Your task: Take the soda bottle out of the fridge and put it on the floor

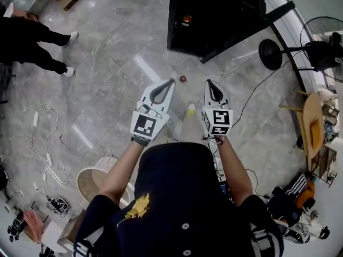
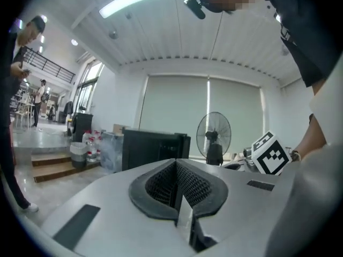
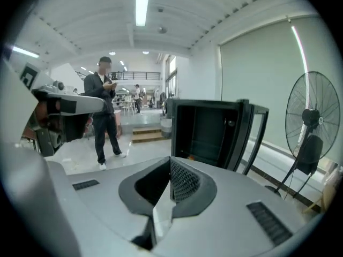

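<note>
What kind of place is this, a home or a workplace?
Probably a workplace, maybe a lab or studio hall: a wide polished stone floor, a black fridge standing open on it, loose cables, and a pedestal fan.

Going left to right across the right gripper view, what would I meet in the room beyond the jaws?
person → steps → fridge → fan

Head view looks steeply down onto the floor (image 1: 107, 90); both gripper views face forward, sharing the black fridge (image 3: 209, 133), seemingly well off.
</note>
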{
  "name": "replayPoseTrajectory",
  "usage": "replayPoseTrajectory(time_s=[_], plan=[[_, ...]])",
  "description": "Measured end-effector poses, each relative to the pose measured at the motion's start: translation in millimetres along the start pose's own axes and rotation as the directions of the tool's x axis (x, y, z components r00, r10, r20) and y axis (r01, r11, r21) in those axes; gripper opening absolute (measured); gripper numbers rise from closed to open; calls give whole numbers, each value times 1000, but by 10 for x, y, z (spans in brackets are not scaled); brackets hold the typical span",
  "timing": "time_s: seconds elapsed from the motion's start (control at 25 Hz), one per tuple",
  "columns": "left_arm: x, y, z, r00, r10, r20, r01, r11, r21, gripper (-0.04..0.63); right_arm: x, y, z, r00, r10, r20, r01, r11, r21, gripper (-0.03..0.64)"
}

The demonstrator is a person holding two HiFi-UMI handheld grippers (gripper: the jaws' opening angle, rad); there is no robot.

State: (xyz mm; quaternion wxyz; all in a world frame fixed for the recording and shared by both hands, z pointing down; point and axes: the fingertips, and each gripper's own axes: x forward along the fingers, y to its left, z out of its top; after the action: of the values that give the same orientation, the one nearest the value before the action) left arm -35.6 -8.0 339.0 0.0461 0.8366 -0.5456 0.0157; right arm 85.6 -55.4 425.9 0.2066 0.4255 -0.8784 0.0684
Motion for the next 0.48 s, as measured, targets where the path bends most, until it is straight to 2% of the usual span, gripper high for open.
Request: replayPoseTrajectory(time_s=[0.2, 0.48], plan=[[-128, -77, 809, 997, -4, 82, 2, 1000, 23, 17, -466, 88, 786, 991, 7, 132, -6, 1000, -9, -3], [-312, -89, 1259, 990, -64, 129, 48, 991, 125, 18, -819, 161, 1374, 960, -12, 278, 14, 1000, -4, -3]])
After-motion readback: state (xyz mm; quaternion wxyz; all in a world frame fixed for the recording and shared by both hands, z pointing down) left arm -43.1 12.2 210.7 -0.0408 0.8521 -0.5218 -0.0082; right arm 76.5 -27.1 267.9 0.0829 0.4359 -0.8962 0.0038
